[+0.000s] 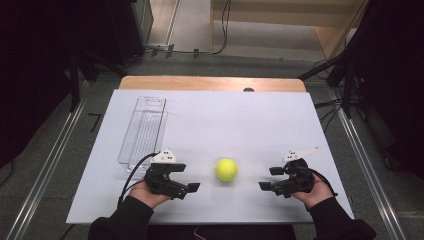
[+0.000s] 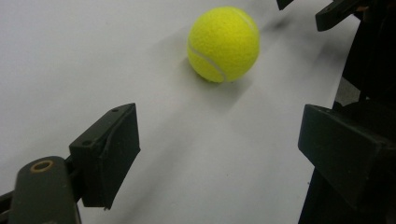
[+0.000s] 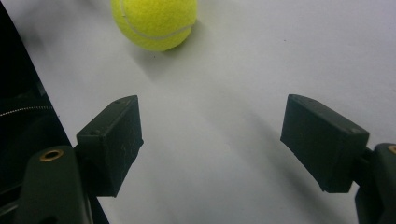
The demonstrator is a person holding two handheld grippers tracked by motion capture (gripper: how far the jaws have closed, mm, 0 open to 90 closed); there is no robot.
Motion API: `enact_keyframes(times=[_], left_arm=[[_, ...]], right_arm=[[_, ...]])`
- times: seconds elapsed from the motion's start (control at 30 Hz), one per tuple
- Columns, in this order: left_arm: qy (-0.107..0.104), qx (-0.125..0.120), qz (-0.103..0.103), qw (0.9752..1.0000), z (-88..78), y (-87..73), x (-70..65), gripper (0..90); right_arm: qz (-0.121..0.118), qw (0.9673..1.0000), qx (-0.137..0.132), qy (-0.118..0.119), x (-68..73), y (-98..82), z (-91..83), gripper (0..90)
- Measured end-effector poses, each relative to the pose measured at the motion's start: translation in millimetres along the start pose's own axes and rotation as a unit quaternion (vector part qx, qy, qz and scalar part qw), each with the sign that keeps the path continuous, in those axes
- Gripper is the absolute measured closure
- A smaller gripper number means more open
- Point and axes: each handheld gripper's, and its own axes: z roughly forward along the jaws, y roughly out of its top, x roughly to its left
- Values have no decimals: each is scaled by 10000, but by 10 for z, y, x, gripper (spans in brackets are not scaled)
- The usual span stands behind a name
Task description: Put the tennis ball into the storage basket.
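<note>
Both sets of jaws spread, empty; tennis ball (image 1: 226, 170) centred between left gripper (image 1: 181, 179) and right gripper (image 1: 272, 178); likely pickup best squared on ball's widest part, closed gently.

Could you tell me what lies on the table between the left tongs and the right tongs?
A yellow tennis ball lies between the left tongs and the right tongs, touching neither, as the high view shows; around it is bare white table.

fuzzy felt tennis ball (image 1: 226, 169); matt white tabletop (image 1: 240, 120); clear ribbed plastic tray (image 1: 143, 130).
</note>
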Motion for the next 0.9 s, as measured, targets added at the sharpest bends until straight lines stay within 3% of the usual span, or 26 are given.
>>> enact_keyframes(times=[0.07,0.23,0.5,0.9], left_arm=[[97,19,-50,9999,19,10,5,0],[107,65,50,9999,34,22,0,0],[134,57,-8,9999,22,90,24,0],[71,167,98,9998,83,224,14,0]], right_arm=[[4,10000,1,-2,1,-1,-1,186],[-5,10000,6,9,3,-1,0,186],[13,10000,3,-5,3,-1,-5,186],[19,10000,-3,-4,-2,-4,-8,186]])
